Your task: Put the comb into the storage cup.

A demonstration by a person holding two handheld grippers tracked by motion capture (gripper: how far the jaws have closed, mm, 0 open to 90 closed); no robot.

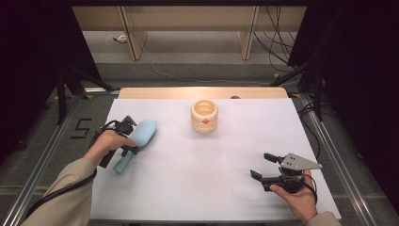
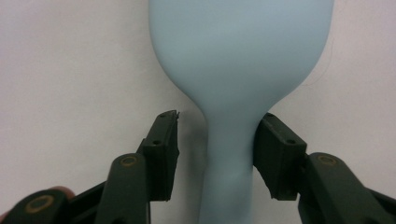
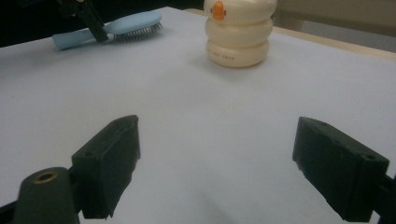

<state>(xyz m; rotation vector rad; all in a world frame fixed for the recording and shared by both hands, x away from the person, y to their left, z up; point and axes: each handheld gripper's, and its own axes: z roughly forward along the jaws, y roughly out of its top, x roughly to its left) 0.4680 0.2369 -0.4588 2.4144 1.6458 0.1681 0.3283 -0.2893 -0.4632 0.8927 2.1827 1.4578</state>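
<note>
The right gripper [image 1: 262,165] sat nearest the person, well to the right of the brush and nearer than it, its jaws spread wide over bare white mat [image 1: 207,179] with nothing between them.

Farther out and to the left lay the brush [image 1: 137,141], a pale blue hairbrush flat on the mat, bristles down, broad head pointing away and handle toward the person. The left gripper [image 2: 215,154] straddled the brush's neck, just where the head narrowed into the handle. One jaw touched or nearly touched the handle; the other stood a little off it, so the jaws were narrow but not yet clamped.

The brush looked light, stiff and smooth, probably plastic, so it would likely lift easily but could slip or swing if pinched loosely. The slim neck seemed the sound place to grip, since the wider head would stop it sliding out.

Beyond the brush and to its right stood a cream cup [image 1: 204,116] with an orange mark, upright and well apart.
</note>
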